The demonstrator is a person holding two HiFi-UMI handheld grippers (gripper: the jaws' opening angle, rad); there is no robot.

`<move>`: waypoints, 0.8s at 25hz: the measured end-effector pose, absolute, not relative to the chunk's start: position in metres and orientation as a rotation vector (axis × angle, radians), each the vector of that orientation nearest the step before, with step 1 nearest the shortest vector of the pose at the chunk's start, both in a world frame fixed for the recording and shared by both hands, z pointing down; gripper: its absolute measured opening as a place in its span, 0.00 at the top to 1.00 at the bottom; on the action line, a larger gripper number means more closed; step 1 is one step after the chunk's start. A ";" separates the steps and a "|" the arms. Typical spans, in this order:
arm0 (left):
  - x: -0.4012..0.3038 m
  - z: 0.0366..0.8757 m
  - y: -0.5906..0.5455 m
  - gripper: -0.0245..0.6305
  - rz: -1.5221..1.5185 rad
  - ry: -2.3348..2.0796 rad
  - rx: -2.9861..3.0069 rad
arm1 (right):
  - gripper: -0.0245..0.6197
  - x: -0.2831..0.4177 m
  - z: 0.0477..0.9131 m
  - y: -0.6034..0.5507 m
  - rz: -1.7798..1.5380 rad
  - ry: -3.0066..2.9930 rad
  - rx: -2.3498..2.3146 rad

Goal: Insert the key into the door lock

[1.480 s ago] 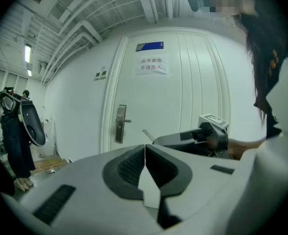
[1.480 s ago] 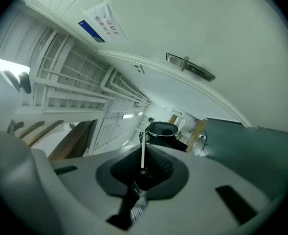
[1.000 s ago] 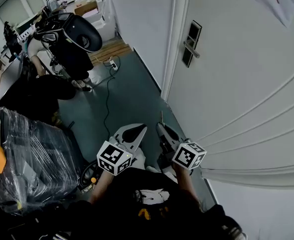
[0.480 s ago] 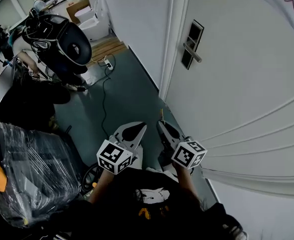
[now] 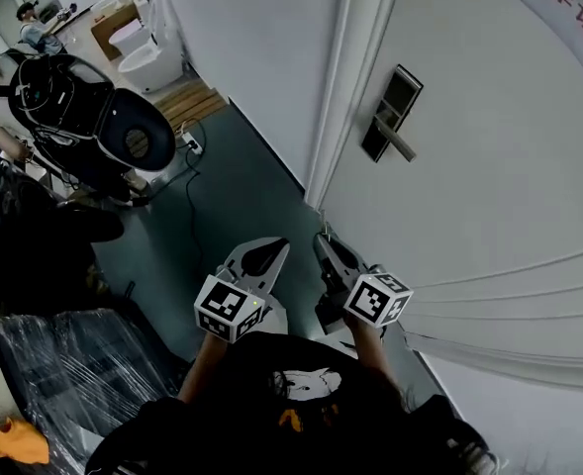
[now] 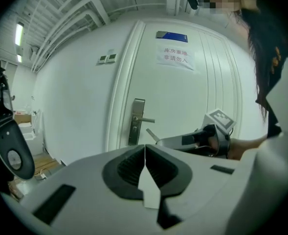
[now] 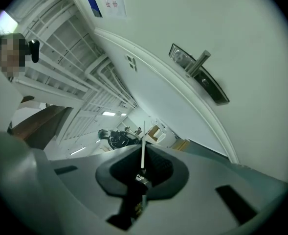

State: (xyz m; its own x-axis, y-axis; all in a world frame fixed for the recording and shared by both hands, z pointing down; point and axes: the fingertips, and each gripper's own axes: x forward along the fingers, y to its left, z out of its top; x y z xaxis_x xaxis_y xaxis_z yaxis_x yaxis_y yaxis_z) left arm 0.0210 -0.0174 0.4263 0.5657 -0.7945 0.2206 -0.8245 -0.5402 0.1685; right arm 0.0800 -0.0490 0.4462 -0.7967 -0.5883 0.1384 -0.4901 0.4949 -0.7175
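Note:
The dark lock plate point(image 5: 394, 110) with its metal lever handle point(image 5: 402, 146) sits on the white door point(image 5: 509, 186), well ahead of both grippers. My right gripper point(image 5: 324, 242) is shut on a thin metal key point(image 7: 143, 150) that sticks straight out past the jaws. In the right gripper view the lock plate point(image 7: 201, 76) is up and to the right, far from the key's tip. My left gripper point(image 5: 270, 249) hangs beside the right one, shut and holding nothing. The left gripper view shows the lock plate point(image 6: 136, 122), the right gripper point(image 6: 156, 142) and the key point(image 6: 151, 135).
A white door frame point(image 5: 353, 87) stands left of the door, with teal floor point(image 5: 237, 201) below. A black chair point(image 5: 88, 117) and a cable are at the left, plastic-wrapped goods point(image 5: 68, 379) at the lower left. A paper sign point(image 5: 568, 8) hangs on the door.
The head view has shifted toward the door: the lock now appears lower and larger, the chair further left. Both grippers keep their places in the view, and the key stays gripped.

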 end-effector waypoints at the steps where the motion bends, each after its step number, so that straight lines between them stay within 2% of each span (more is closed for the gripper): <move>1: 0.011 0.426 -0.025 0.95 0.165 -1.341 2.548 | 0.93 0.072 0.446 -0.056 -1.190 2.602 -0.956; 12: -0.050 0.435 -0.096 0.95 0.158 -1.202 2.585 | 0.93 0.019 0.452 -0.122 -1.215 2.510 -1.088; 20: -0.055 0.437 -0.135 0.95 0.189 -1.078 2.669 | 0.93 0.018 0.453 -0.156 -1.169 2.410 -1.193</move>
